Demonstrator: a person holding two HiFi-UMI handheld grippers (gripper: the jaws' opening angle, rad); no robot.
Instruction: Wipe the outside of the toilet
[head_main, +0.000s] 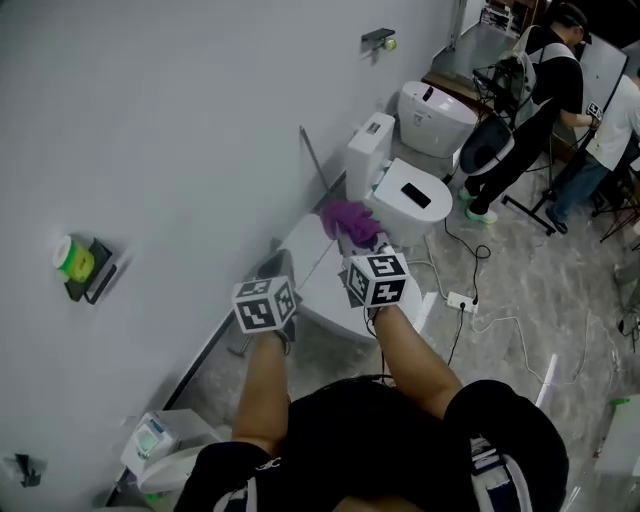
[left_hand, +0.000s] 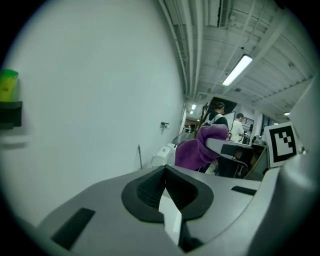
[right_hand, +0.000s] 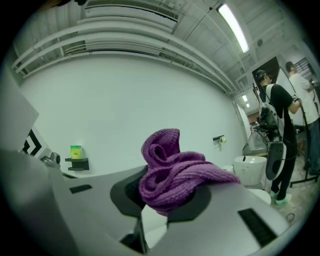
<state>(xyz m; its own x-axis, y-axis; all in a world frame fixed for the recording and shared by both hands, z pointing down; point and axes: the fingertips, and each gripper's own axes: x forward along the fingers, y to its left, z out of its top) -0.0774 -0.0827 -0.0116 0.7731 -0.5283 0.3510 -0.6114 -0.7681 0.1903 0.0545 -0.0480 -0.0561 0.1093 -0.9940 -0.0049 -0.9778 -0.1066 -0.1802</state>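
Note:
A white toilet (head_main: 318, 292) stands against the wall right under both grippers. My right gripper (head_main: 354, 236) is shut on a bunched purple cloth (head_main: 350, 219), held above the toilet's far end. In the right gripper view the cloth (right_hand: 172, 172) bulges out from between the jaws of the right gripper (right_hand: 167, 200). My left gripper (head_main: 279, 268) hovers beside it, nearer the wall, over the toilet's left part. In its own view the left gripper (left_hand: 167, 172) has its jaws together with nothing in them, and the cloth (left_hand: 192, 150) shows ahead to the right.
Two more white toilets (head_main: 405, 195) (head_main: 436, 116) stand further along the wall. A green-yellow container (head_main: 74, 260) sits on a black wall shelf. A power strip (head_main: 461, 300) and cables lie on the floor at right. People stand at the far right (head_main: 545, 95).

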